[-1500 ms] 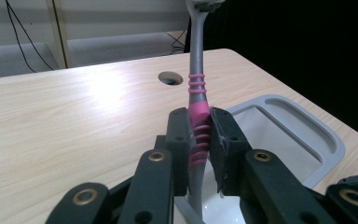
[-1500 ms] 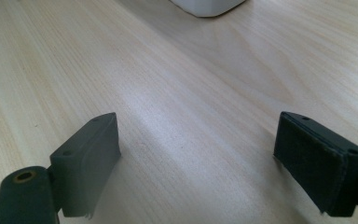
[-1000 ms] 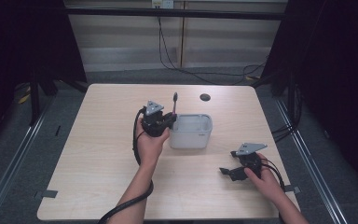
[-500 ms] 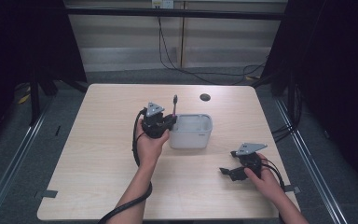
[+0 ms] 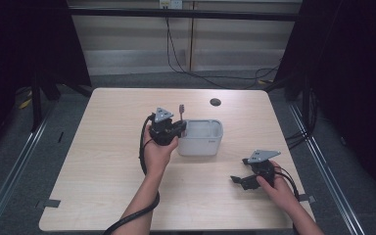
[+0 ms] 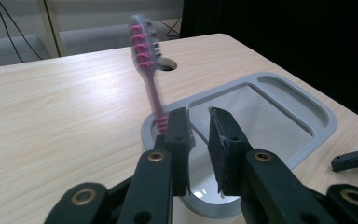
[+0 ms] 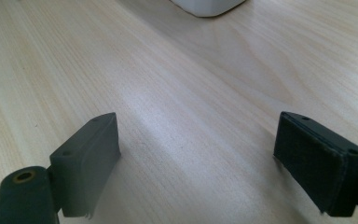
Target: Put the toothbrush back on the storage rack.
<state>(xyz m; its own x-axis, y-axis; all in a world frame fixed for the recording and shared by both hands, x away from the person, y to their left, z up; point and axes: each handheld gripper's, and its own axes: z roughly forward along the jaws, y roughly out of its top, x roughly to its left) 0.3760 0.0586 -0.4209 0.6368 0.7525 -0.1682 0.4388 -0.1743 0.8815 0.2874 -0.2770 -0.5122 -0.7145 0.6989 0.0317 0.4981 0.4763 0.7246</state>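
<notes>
Light wooden table (image 5: 103, 161), cable hole (image 5: 215, 102) near the far edge. Grey plastic bin (image 5: 201, 138) mid-table, looks empty inside. Left gripper (image 6: 198, 135) at the bin's left rim, jaws nearly closed; pink toothbrush (image 6: 147, 60) stands upright at the outer side of its left jaw, bristle head up, apparently poised to go into the bin. Whether it's actually clamped, can't tell. Right gripper (image 7: 196, 158) rests on the table well apart, jaws wide, empty: idle.
</notes>
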